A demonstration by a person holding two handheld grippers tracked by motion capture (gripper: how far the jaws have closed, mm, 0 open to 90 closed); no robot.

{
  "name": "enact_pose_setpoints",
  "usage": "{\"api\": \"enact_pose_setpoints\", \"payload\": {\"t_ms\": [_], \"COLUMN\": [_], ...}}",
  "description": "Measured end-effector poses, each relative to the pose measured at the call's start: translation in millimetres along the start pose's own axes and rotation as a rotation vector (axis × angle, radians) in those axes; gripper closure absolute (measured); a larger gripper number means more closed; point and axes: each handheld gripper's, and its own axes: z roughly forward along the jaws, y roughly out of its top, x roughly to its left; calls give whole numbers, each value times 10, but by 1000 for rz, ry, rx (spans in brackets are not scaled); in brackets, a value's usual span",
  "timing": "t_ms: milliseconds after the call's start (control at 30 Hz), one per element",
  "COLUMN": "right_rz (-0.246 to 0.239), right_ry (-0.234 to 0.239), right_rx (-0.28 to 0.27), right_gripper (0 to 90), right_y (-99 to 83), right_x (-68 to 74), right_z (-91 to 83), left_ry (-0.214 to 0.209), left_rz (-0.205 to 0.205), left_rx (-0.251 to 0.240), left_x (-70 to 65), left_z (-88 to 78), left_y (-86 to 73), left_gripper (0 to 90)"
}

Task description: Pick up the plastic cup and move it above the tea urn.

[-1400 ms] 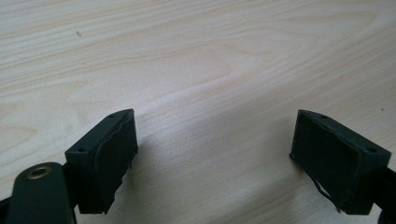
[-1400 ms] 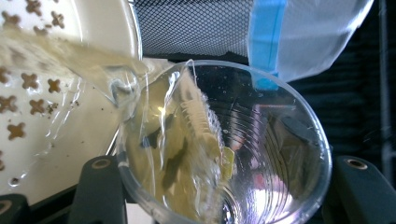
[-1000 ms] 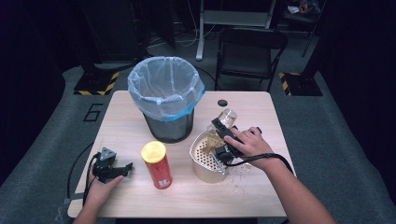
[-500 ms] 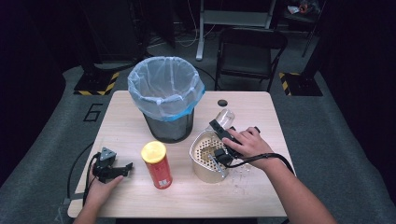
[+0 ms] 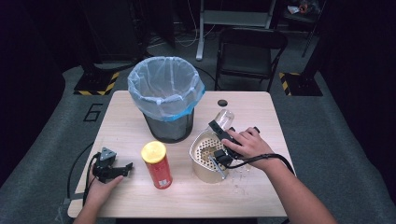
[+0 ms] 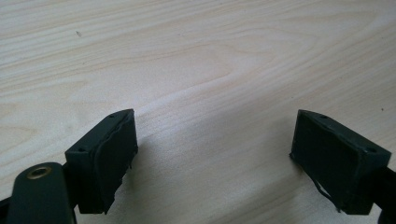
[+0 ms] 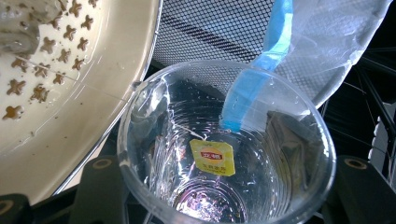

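My right gripper (image 5: 222, 129) is shut on a clear plastic cup (image 5: 225, 116), tilted over the far rim of a cream perforated strainer bowl (image 5: 201, 164). In the right gripper view I look into the cup's mouth (image 7: 224, 144). A yellow tea-bag tag (image 7: 212, 157) sticks to its wet inner wall, and the black jaws flank it low on both sides. The strainer (image 7: 70, 116) sits at upper left there. My left gripper (image 5: 122, 168) rests on the table's near left, open (image 6: 215, 154), with only bare wood between its pads (image 6: 109, 154).
A black mesh bin (image 5: 166, 93) lined with a pale blue bag stands at the table's middle back, close behind the cup (image 7: 210, 32). A red can with a yellow lid (image 5: 158, 165) stands upright between the grippers. A folding chair (image 5: 250, 51) is beyond the table (image 5: 261, 196).
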Motion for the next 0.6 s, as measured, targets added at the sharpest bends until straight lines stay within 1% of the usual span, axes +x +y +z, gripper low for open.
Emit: {"api": "enact_pose_setpoints", "payload": {"t_ms": [167, 200, 233, 300, 400, 433, 500, 567, 600], "right_rz": [-5, 1, 2, -9, -20, -32, -20, -20, -9], "right_ry": [-4, 7, 5, 3, -12, -23, 0, -2, -3], "right_rx": [-2, -1, -1, -3, 0, 1, -5, -5, -3], "right_gripper": [383, 383, 383, 383, 383, 383, 383, 383, 383], "right_y": [2, 4, 5, 6, 12, 14, 15, 16, 19], "right_x": [-6, -9, -10, -17, -16, -24, -19, -22, -19], "right_z": [-9, -10, -12, -11, -19, -22, -20, -25, -30], "left_ry": [0, 0, 0, 0, 0, 0, 0, 0, 0], "left_rz": [0, 0, 0, 0, 1, 0, 0, 0, 1], "left_rx": [0, 0, 0, 0, 1, 0, 0, 0, 1], "left_x": [0, 0, 0, 0, 0, 0, 0, 0, 1], "left_z": [0, 0, 0, 0, 0, 0, 0, 0, 0], "left_y": [0, 0, 0, 0, 0, 0, 0, 0, 0], "left_gripper": [140, 140, 140, 140, 140, 140, 140, 140, 140]}}
